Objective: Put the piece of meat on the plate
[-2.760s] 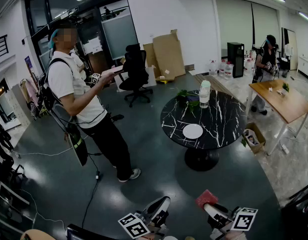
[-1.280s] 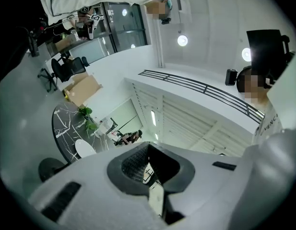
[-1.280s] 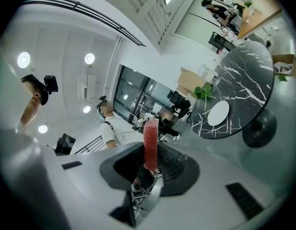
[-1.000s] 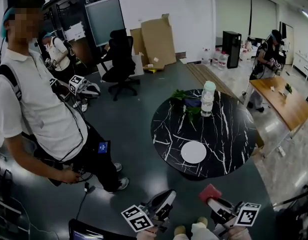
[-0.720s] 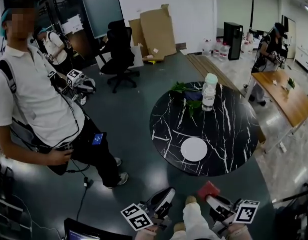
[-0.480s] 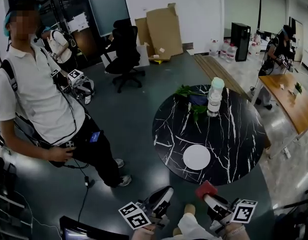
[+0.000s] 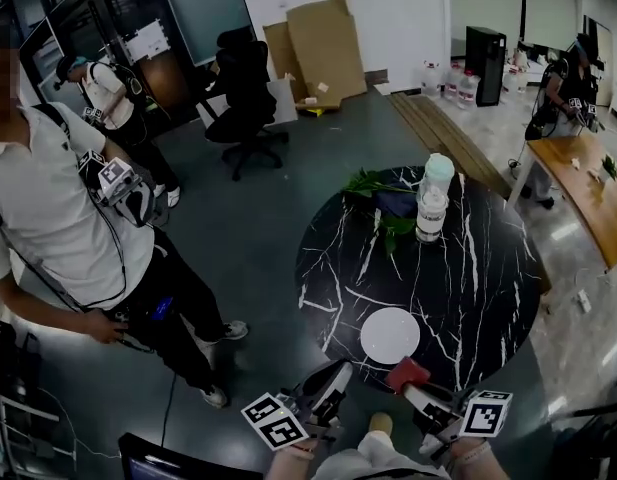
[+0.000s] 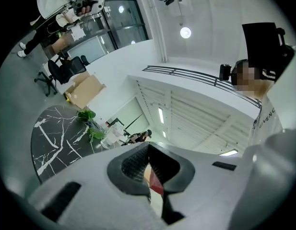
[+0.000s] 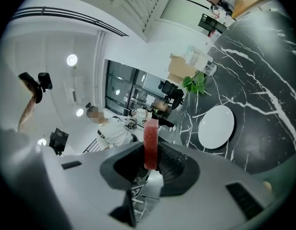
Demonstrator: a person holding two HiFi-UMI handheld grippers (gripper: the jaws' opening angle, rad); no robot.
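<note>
A red piece of meat point(image 7: 407, 373) sticks up from my right gripper point(image 7: 414, 388), which is shut on it at the near edge of a round black marble table point(image 7: 468, 268). The white plate point(image 7: 390, 335) lies empty on the table just beyond the meat. In the right gripper view the meat point(image 9: 150, 143) stands upright between the pads of the right gripper point(image 9: 150, 166), with the plate point(image 9: 216, 126) ahead to the right. My left gripper point(image 7: 333, 380) hovers left of the plate, off the table edge. In the left gripper view the left gripper point(image 8: 148, 164) has its jaws together and holds nothing.
A water bottle point(image 7: 431, 200) and a green plant point(image 7: 373, 183) stand at the table's far side. A person in a white shirt point(image 7: 58, 218) stands close at the left. An office chair point(image 7: 243, 78), cardboard boxes point(image 7: 323, 33) and a wooden table point(image 7: 588, 183) lie further off.
Both grippers have advanced toward the marble table, and the plate now lies right in front of the meat. The meat stays gripped.
</note>
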